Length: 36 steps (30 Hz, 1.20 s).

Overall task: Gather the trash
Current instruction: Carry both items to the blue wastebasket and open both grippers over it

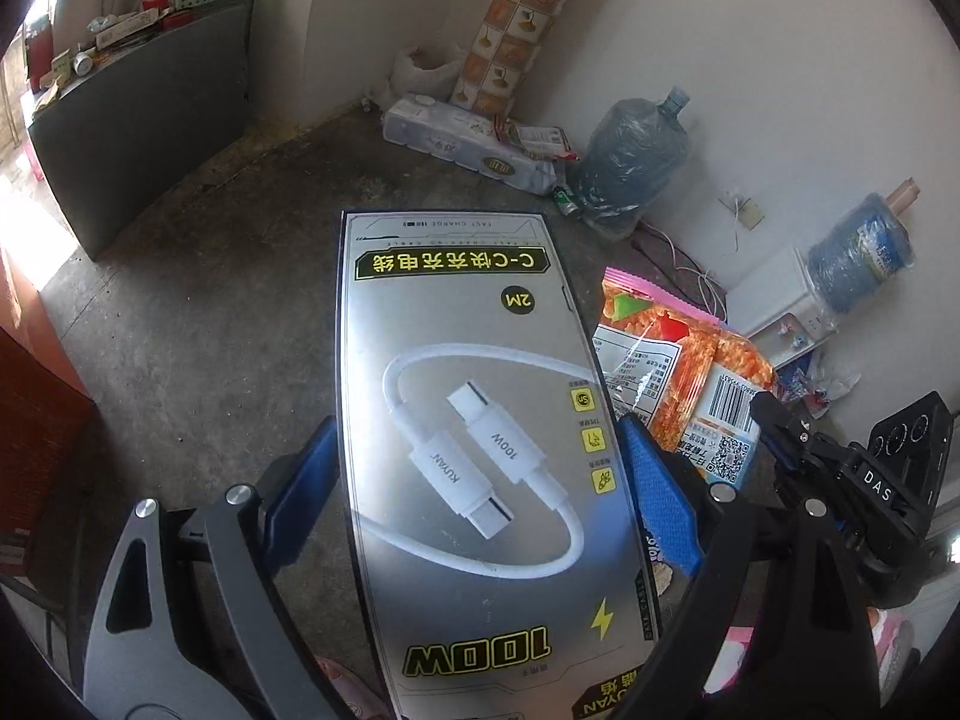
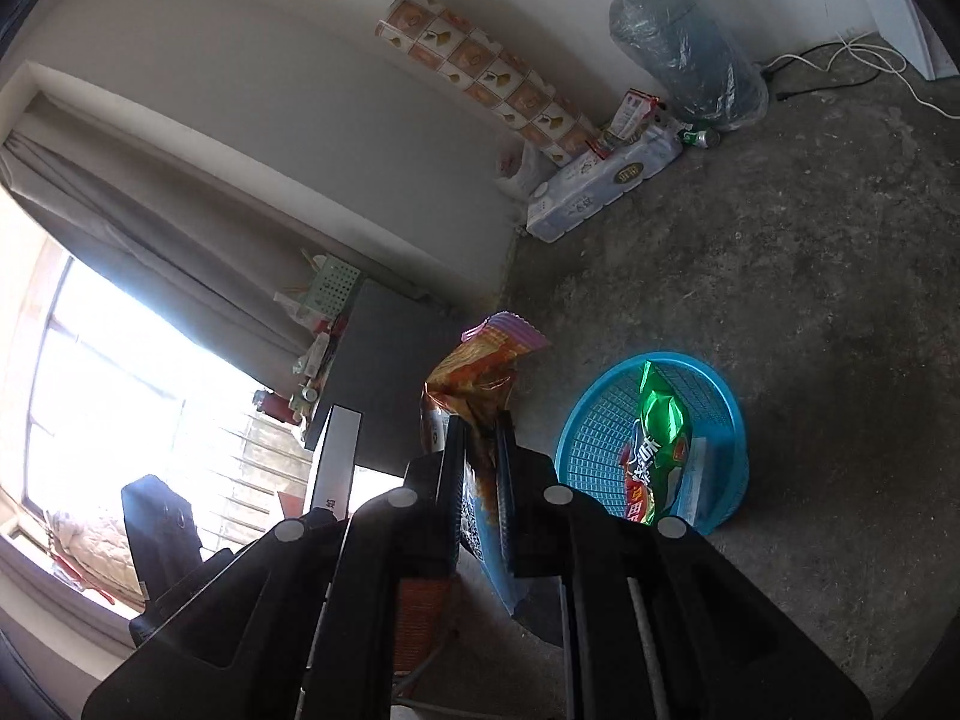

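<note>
Left hand-held gripper (image 1: 480, 480) nearest the lens in the left wrist view, blue pads clamped on both long edges of a cable box (image 1: 474, 420); box runs lengthwise straight out from the jaws, print upside down to the camera, held over bare floor (image 1: 210, 312)

Just right of it in that view, the right hand-held gripper (image 1: 762, 414) comes in from the side, pinching a chip bag (image 1: 678, 360); bag and box edges look close, can't tell if touching

Right wrist view: black jaws nearly closed on the crumpled orange chip bag (image 2: 474, 396), which sticks up and forward between them. The box (image 2: 336, 456) shows as a thin edge to the left

Key relation: basket (image 2: 654, 444) sits on the floor ahead and to the right of the right hand-held gripper, near it, tipped so its mouth faces the camera, a green wrapper (image 2: 660, 420) already inside. Right hand looks nearer the basket, so the chip bag likely goes in first; the left has to carry the box across to the right, long axis aimed into the mouth

Basket not seen in the left wrist view
</note>
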Each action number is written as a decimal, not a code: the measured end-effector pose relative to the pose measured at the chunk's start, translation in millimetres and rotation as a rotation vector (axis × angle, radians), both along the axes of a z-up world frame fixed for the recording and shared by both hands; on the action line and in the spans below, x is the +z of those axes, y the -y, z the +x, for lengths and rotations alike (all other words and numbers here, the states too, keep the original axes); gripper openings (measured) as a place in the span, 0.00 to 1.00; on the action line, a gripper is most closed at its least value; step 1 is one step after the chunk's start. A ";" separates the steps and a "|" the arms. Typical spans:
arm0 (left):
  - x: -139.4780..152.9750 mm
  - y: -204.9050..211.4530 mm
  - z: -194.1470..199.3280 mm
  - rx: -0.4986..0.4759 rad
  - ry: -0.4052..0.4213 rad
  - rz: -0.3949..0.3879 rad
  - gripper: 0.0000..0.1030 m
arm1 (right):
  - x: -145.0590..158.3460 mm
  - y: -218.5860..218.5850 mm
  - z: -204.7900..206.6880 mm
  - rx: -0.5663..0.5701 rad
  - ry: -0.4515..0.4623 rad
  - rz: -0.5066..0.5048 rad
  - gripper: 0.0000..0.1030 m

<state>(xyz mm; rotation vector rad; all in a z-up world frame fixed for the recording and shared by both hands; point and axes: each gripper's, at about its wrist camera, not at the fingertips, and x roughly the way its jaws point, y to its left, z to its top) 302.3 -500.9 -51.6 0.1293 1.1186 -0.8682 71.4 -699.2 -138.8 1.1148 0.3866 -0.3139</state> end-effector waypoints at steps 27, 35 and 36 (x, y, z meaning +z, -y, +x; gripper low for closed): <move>-16.8 6.6 49.2 0.065 0.023 0.023 0.86 | -145.1 28.4 62.0 -0.025 -0.282 0.091 0.18; 70.7 -76.5 18.4 -0.009 0.082 -0.019 0.86 | -128.8 -22.8 66.8 0.194 -0.345 -0.069 0.49; 80.5 -92.2 12.7 -0.016 0.094 -0.008 0.86 | -128.5 -35.9 70.2 0.240 -0.356 -0.123 0.52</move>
